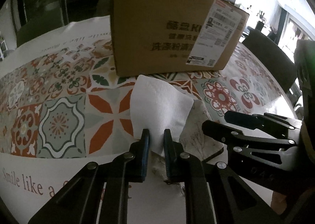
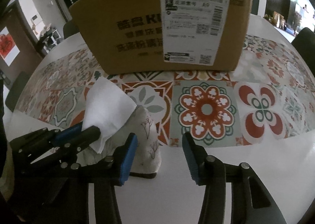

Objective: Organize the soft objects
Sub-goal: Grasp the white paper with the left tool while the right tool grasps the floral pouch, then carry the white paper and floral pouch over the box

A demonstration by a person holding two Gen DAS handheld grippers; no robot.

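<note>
A white tissue [image 1: 161,104] sticks up from a floral fabric tissue pouch [image 2: 147,141] on the table. My left gripper [image 1: 156,139] is shut on the tissue's lower end; it shows at the left of the right wrist view [image 2: 86,131], holding the tissue [image 2: 106,105]. My right gripper [image 2: 159,145] is open and empty, its left finger beside the pouch. It appears at the right of the left wrist view [image 1: 220,121], next to the pouch [image 1: 198,131].
A large cardboard box [image 2: 137,27] with a shipping label stands behind the pouch on the patterned tablecloth [image 2: 206,107]. Dark chairs [image 1: 269,60] stand around the table's far edges. The white table border [image 2: 216,194] lies in front.
</note>
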